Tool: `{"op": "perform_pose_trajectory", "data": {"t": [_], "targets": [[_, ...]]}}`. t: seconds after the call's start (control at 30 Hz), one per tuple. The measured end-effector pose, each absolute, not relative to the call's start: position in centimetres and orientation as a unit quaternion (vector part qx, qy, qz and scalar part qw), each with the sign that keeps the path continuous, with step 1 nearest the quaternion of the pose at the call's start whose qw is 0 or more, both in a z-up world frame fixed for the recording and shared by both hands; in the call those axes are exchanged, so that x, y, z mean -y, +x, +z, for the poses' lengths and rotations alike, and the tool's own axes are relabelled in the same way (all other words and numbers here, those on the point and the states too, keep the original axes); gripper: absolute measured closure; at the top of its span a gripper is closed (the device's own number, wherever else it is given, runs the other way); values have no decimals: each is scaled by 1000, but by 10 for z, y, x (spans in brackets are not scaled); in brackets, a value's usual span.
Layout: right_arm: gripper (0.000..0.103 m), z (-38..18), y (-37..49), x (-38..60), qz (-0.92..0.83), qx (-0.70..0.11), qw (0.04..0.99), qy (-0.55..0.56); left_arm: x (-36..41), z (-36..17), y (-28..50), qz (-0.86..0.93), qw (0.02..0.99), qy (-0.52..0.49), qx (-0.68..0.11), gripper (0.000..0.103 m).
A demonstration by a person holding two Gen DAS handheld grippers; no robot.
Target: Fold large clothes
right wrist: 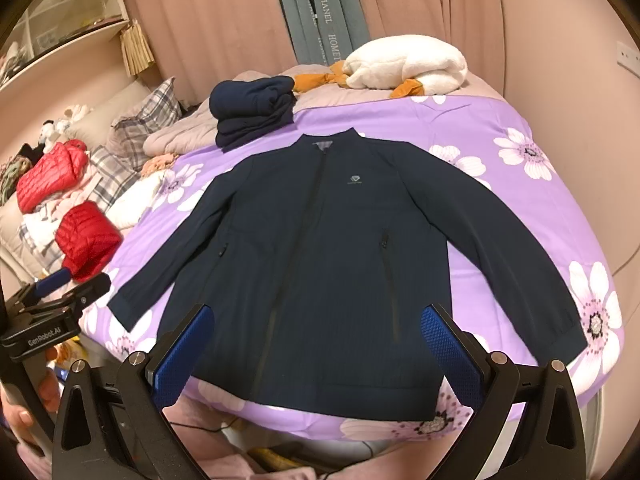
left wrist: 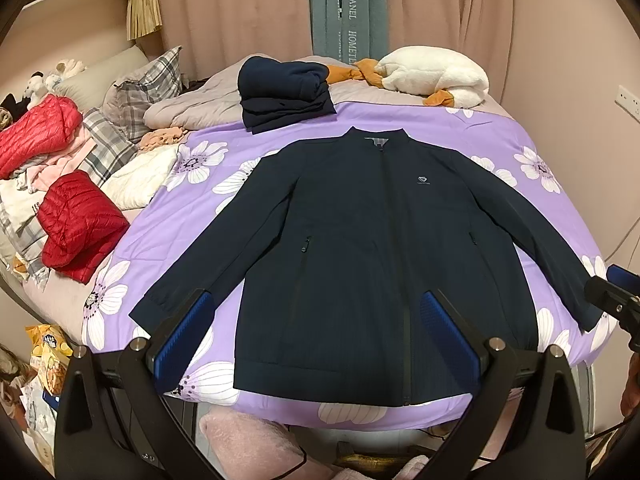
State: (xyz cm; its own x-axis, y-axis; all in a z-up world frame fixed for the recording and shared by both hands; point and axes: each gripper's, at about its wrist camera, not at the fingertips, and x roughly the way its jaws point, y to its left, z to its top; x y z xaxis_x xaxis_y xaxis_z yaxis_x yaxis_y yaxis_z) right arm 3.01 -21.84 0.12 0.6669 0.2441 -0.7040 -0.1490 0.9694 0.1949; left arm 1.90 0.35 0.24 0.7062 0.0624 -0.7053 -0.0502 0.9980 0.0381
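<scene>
A dark navy zip jacket [left wrist: 360, 248] lies flat and front up on the purple flowered bedspread [left wrist: 500, 136], sleeves spread out to both sides, collar at the far end. It also shows in the right wrist view [right wrist: 320, 264]. My left gripper [left wrist: 316, 320] is open and empty, held above the jacket's hem near the bed's front edge. My right gripper [right wrist: 318, 332] is open and empty, also above the hem. The right gripper shows at the right edge of the left wrist view [left wrist: 612, 292]; the left gripper shows at the left of the right wrist view [right wrist: 60, 292].
A folded stack of navy clothes [left wrist: 284, 96] sits beyond the collar. A white plush toy [left wrist: 436, 74] lies at the far right. Red puffer jackets [left wrist: 80, 224], plaid pillows [left wrist: 136, 96] and loose clothes crowd the left side. Pink curtains [left wrist: 240, 8] hang behind.
</scene>
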Motion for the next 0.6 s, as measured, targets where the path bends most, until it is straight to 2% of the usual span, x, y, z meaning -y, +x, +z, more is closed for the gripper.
{"op": "perform_pose_trajectory", "data": {"t": [0.43, 0.6], "targets": [[1, -1, 32, 225, 110, -389, 912, 71, -7, -3, 24, 24, 921, -5, -388, 0], [1, -4, 26, 257, 126, -323, 930, 124, -24, -23, 38, 20, 920, -58, -387, 0]]}}
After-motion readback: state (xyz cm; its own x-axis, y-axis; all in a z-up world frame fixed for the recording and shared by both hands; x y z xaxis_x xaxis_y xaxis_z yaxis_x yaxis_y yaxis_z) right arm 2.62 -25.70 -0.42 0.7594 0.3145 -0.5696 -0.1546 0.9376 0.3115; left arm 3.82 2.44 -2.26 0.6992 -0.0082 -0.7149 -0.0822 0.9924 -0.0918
